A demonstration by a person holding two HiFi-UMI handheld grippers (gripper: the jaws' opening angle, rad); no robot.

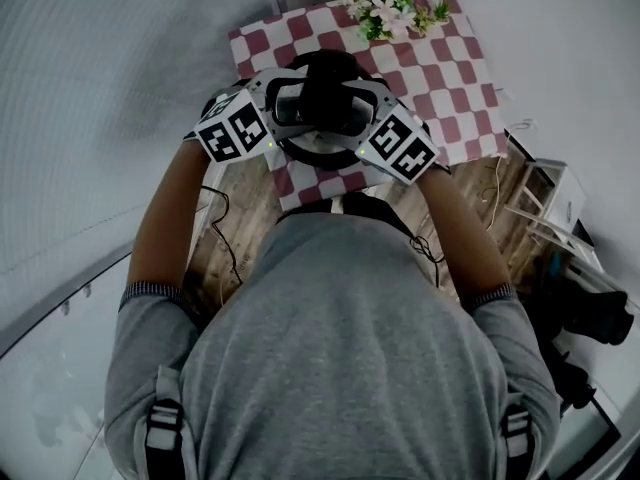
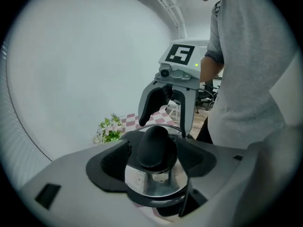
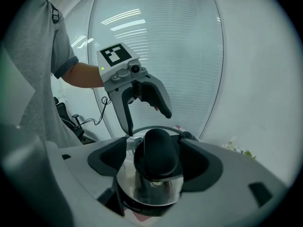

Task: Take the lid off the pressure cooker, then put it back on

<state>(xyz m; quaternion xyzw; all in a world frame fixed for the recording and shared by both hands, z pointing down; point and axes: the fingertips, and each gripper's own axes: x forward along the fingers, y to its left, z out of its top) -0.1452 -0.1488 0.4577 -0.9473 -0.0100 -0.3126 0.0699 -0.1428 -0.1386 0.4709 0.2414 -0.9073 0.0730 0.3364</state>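
Observation:
The pressure cooker stands on a red-and-white checked cloth (image 1: 455,78). Its shiny lid (image 2: 142,179) carries a black knob (image 1: 328,86). My left gripper (image 1: 285,110) reaches over the lid from the left and my right gripper (image 1: 362,110) from the right, so they face each other across the knob. In the left gripper view the knob (image 2: 156,145) sits in line between my own jaws, and the right gripper (image 2: 164,121) hangs open above the lid's far rim. The right gripper view mirrors this, with the left gripper (image 3: 147,120) open over the knob (image 3: 157,155). Neither holds anything.
A bunch of artificial flowers (image 1: 392,10) lies at the cloth's far edge. The cloth covers part of a wooden table (image 1: 228,223). A white frame and dark gear (image 1: 555,203) stand to the right, and a cable runs by the person's left arm. Curved white walls surround the spot.

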